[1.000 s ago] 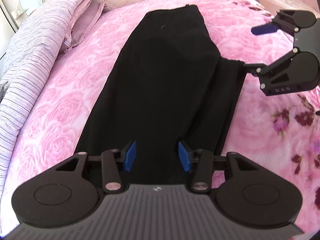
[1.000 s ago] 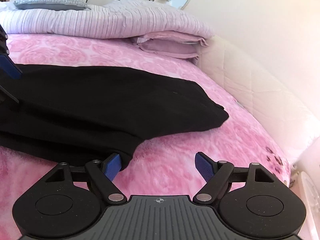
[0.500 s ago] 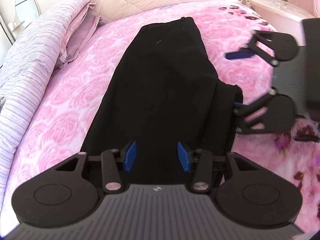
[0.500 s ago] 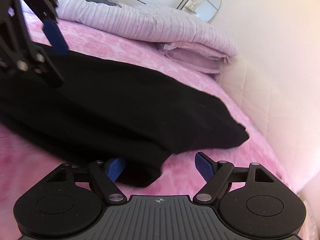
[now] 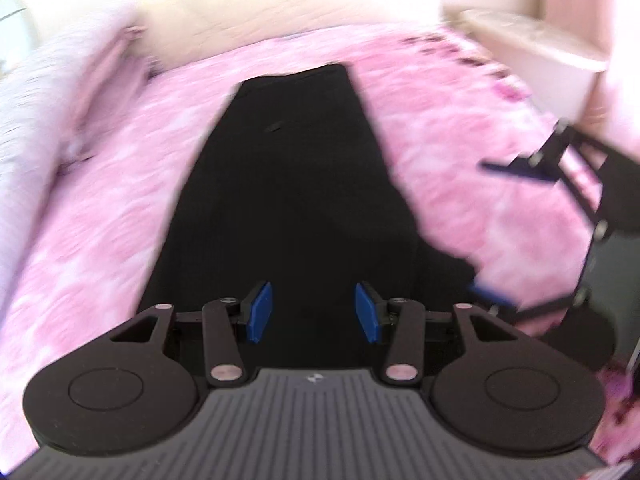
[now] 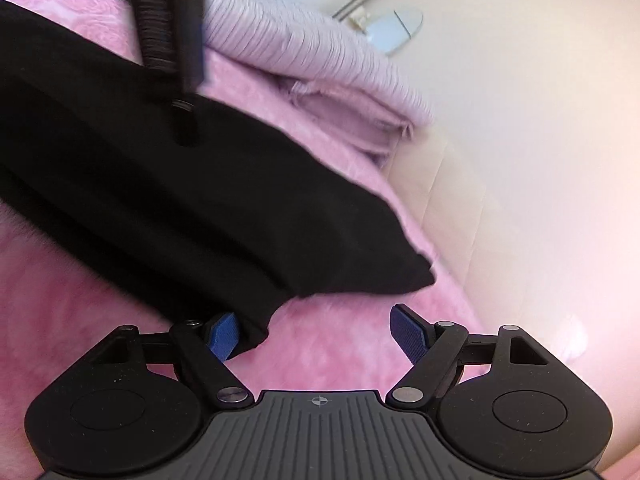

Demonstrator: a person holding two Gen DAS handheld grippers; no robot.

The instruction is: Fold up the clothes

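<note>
Long black fabric garment, likely trousers (image 5: 296, 184), lies flat on the pink rose-print bedspread (image 5: 100, 208). In the left wrist view its long axis runs 6 to 12 o'clock, straight away from the left gripper (image 5: 308, 318); the far narrow end sits at 12, near the cream padded headboard (image 5: 240, 12).

Left gripper: blue pads partly apart, hovering over the near end of the cloth. Nothing pinched that I can see; the frame is motion-blurred, so whether it touches the cloth is unclear.

Right gripper (image 6: 316, 332): jaws wide, not clamped. In the right wrist view the garment's loose lower corner sits at about 10 o'clock, right against the left-hand blue pad (image 6: 224, 334); the rest of the gap shows only bedspread. The cloth stretches off toward 10–11 o'clock, crosswise to this gripper. The left gripper's dark body hangs over the garment at 11.

Judgement: the right gripper is nearer a graspable side edge, while the left is lined up with the long axis at the near end. The next grab probably needs the right jaws shifted toward 9 so the corner falls between the pads. Striped lilac folded quilt (image 6: 304, 48) at 12–1, clear of things.
</note>
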